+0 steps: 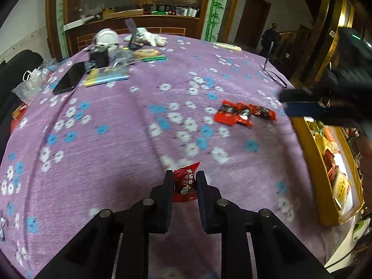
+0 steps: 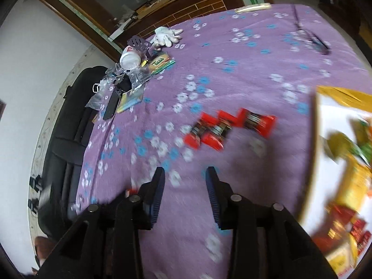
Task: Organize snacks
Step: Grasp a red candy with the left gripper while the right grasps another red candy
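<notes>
Gripping a single red candy [image 1: 185, 184] between its two pads, the left claw [image 1: 185, 187] hung low over the purple flowered table [image 1: 116, 139], the wrapper pinched across its middle with its twisted ends sticking out above and below the fingers. The yellow-rimmed snack box [image 1: 309, 162] sat at the table's right edge, already carrying mixed packets, and that was most likely where this candy belonged. Doing the step well probably meant keeping the squeeze steady, lifting enough to clear the box's raised rim, and letting go only once the candy was over the white floor of the box, not over the rim. Three more red candies [image 1: 244, 114] lay clustered on the cloth just left of the box, touching one another. The right claw [image 2: 185, 172] was spread apart and held nothing, pointing toward that cluster [image 2: 230, 127] from the near side; its view was blurred. Since both claws worked close to the box, the carry should pass clear of the right one.
</notes>
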Demonstrator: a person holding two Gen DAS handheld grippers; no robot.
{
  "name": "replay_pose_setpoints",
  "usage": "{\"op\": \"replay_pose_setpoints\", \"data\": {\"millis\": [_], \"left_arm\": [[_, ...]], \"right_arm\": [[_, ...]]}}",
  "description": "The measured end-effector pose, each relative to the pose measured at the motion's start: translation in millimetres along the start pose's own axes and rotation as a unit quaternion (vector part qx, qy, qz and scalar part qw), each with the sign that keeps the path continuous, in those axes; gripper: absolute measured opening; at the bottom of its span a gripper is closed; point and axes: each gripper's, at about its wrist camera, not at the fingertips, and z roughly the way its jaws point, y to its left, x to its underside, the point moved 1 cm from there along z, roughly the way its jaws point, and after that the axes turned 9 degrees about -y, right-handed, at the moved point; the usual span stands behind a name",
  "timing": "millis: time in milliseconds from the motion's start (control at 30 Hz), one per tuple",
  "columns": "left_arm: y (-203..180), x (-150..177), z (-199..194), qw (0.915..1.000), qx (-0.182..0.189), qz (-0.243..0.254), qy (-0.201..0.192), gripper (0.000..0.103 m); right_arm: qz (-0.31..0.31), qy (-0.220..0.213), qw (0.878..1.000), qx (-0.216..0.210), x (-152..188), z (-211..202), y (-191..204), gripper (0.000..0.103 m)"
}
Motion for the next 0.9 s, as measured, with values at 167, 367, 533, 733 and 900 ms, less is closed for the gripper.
{"op": "replay_pose_setpoints", "data": {"millis": [167,367,533,733,900], "left_arm": [[24.7,10.1,-3.0,0.9999,-0.004,-0.008,0.007,0.019],[51.1,16.2,-2.4,0.9996,-0.005,-0.025,0.014,0.019],[65.2,18.0,-2.1,0.9994,-0.006,-0.032,0.015,0.019],[79.5,22.9,-3.0,0.9988,-0.010,-0.044,0.018,0.019],[84.5,27.7,-3.7,0.9985,-0.012,-0.049,0.022,0.019]], "right_arm": [[0.015,0.018,0.999,0.029,-18.0,52.3,7.3,0.039],[0.020,0.036,0.996,0.079,-23.7,82.3,4.8,0.039],[0.022,0.047,0.993,0.102,-22.2,97.3,2.7,0.039],[-0.010,0.048,0.988,0.147,-20.3,115.6,6.0,0.039],[-0.073,0.041,0.979,0.187,-19.8,125.7,17.8,0.034]]}}
